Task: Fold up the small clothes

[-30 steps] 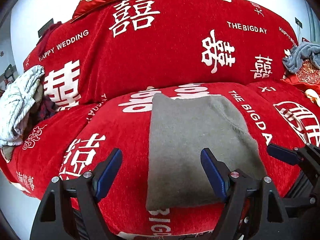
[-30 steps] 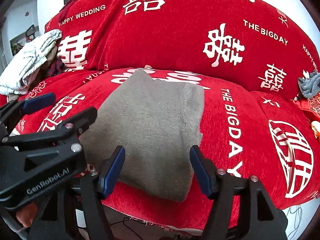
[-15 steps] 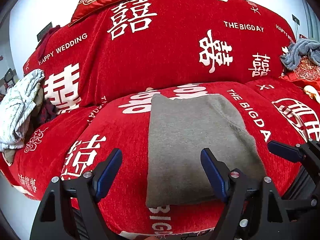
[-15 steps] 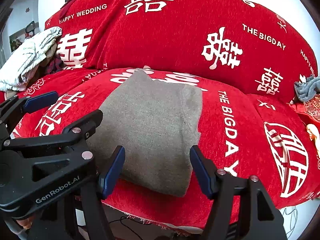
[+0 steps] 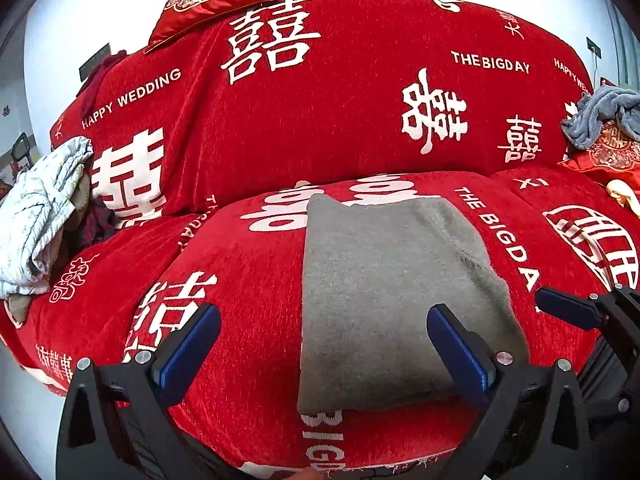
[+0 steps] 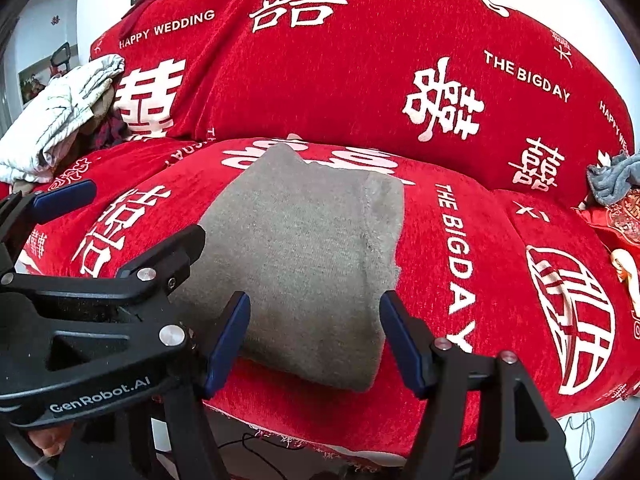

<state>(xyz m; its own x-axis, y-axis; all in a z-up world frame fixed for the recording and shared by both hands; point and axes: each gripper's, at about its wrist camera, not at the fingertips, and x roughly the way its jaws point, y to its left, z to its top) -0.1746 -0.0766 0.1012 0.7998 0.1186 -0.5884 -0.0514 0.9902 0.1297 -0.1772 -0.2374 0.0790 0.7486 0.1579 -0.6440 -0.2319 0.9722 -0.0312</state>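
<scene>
red chenille sofa cover (image 5: pixel 344 112) with white wedding characters and the lines "happy wedding" and "the bigday" fills both views, draped over backrest and seat cushion. folded grey knitted garment (image 5: pixel 384 300) lies flat on the seat cushion, a neat rectangle whose near edge reaches the front of the cushion (its right side shows a fuzzy doubled edge). left tongs (image 5: pixel 324 344), black frame with blue pads, hover at the front of the cushion; their jaws have just been opening and now stand wide, the left pad over bare red fabric, the right pad over the garment's near right part, nothing gripped. right tongs (image 6: pixel 314 340) stand partly open, astride the garment's near right corner without pinching it. in the right wrist view the left tongs appear at lower left, just beside the right tongs. crumpled white printed cloth (image 5: pixel 36 220) is heaped at the left end of the sofa. blue-grey fleece cloth (image 5: pixel 600 116) rests at the right end on a red embroidered cushion (image 5: pixel 612 152). second red embroidered cushion (image 5: pixel 212 0) sits on top of the backrest.
</scene>
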